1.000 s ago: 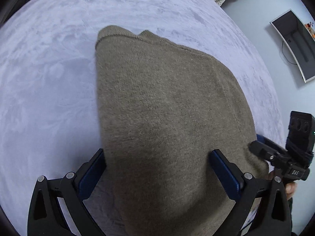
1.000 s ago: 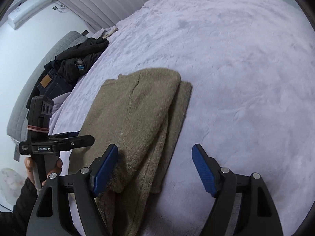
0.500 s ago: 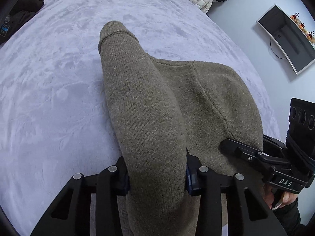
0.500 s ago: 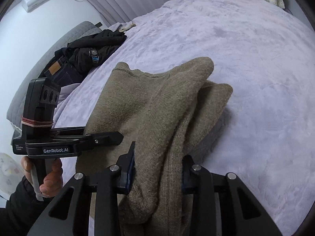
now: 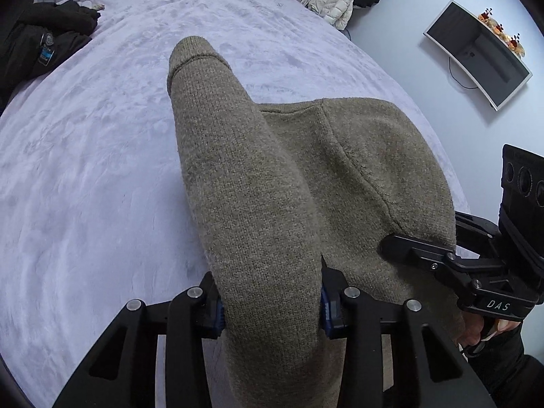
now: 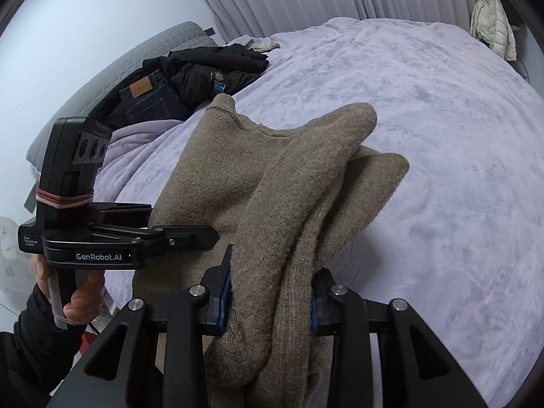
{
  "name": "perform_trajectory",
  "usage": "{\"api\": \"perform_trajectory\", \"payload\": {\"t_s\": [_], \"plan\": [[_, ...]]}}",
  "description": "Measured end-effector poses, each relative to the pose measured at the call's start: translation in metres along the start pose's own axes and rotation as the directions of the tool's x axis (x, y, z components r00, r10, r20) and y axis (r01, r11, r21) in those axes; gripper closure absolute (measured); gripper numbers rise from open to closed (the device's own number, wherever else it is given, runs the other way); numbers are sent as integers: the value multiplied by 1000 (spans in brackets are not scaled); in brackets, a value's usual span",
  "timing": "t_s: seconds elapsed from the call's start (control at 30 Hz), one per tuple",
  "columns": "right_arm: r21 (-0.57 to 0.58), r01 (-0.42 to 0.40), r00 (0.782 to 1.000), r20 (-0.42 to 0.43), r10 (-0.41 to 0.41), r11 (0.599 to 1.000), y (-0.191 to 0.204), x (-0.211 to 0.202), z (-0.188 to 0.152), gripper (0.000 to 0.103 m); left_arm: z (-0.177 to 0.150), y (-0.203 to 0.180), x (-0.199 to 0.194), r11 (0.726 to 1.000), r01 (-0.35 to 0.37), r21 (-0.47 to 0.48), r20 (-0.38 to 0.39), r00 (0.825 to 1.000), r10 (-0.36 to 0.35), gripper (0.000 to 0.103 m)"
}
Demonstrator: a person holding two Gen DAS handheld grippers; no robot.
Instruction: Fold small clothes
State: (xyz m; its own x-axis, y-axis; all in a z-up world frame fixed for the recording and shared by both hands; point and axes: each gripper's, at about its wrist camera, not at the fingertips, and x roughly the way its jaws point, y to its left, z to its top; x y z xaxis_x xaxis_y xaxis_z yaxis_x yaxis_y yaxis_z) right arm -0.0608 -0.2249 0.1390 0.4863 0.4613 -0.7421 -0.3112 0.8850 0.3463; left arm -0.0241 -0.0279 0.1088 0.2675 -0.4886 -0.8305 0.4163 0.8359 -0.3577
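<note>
An olive-brown knitted sweater (image 5: 265, 183) is held up over the lavender bed cover (image 5: 85, 176). My left gripper (image 5: 272, 302) is shut on its near left edge, the cloth bunched between the blue pads. My right gripper (image 6: 270, 302) is shut on the near right edge of the same sweater (image 6: 272, 183), several layers pinched. The far end of the sweater droops toward the bed. Each gripper shows in the other's view: the right one (image 5: 442, 255) at the sweater's right side, the left one (image 6: 183, 238) at its left side.
Dark jeans and a black jacket (image 6: 190, 74) lie at the bed's head by a grey headboard (image 6: 112, 81). A cream puffer jacket (image 5: 335, 3) hangs beyond the bed. A wall monitor (image 5: 476, 54) is on the right wall. The bed cover (image 6: 442, 136) stretches wide around the sweater.
Both grippers went from open around the flat folded sweater to shut on its near edge, then lifted it off the bed; the cloth now hangs bunched.
</note>
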Motion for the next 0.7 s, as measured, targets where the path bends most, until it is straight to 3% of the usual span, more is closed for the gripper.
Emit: {"api": "perform_trajectory", "payload": {"t_s": [0.23,0.3,0.37,0.43,0.53,0.63,0.7], "plan": [[0,-8,998,-63,8,1000,2,33,-32,66,-29,27,36,998,17,-67,-34,999,-19,61],[22,-5,996,-93,7,1000,-6,47,-40,66,-34,39,47,995,31,-99,-38,999,-35,55],[40,5,994,-111,-1,999,-19,57,-45,52,-35,52,48,987,68,-147,-25,997,-72,53],[63,24,992,-127,-15,998,-33,60,-47,35,-36,61,42,980,96,-175,-13,995,-100,50],[109,21,995,-99,-11,994,-47,42,-50,35,-40,66,13,983,22,-182,38,999,-16,34],[50,73,997,-25,-71,996,-41,9,-51,35,-42,64,-19,984,-18,-179,124,991,41,32],[-40,94,995,20,-93,995,-22,-11,-53,35,-40,50,-34,992,-9,-125,177,984,32,32]]}}
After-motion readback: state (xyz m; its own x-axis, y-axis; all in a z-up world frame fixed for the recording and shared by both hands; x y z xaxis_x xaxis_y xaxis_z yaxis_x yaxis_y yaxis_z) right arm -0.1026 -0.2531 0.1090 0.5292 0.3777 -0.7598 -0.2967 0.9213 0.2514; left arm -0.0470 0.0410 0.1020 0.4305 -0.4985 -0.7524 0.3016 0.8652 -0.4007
